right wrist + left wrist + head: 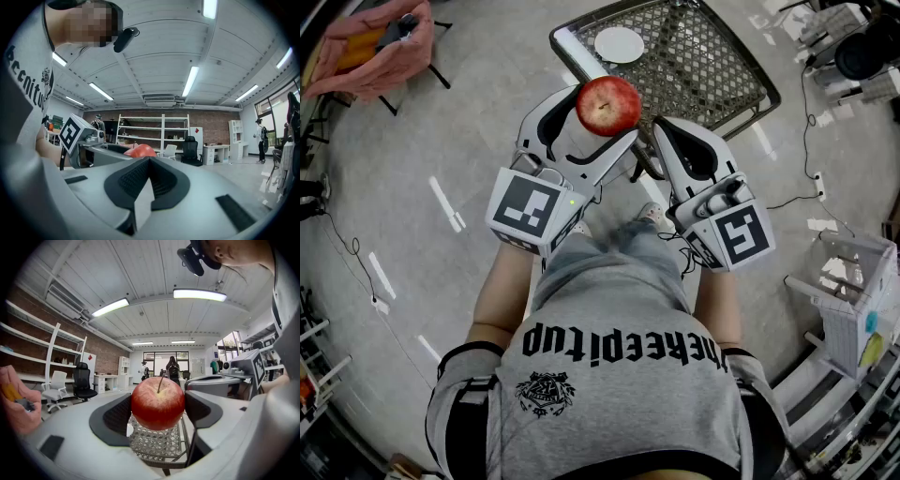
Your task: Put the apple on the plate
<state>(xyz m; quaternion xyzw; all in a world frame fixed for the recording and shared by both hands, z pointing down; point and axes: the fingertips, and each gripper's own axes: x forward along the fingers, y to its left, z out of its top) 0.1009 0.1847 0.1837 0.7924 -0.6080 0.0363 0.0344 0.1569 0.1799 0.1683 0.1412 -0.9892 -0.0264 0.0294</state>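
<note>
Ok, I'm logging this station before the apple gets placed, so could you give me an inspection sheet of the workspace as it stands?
Surface: wire-mesh table, ahead of the person.
Job's things: apple held in the air; white plate lying empty on the mesh.
Clutter: nothing seen.
Grippers: left gripper shut on the apple; right gripper shut, empty.
Cables: black cable on the floor right of the table.
Surroundings: pink-draped chair, white rack, tape marks on the floor.
</note>
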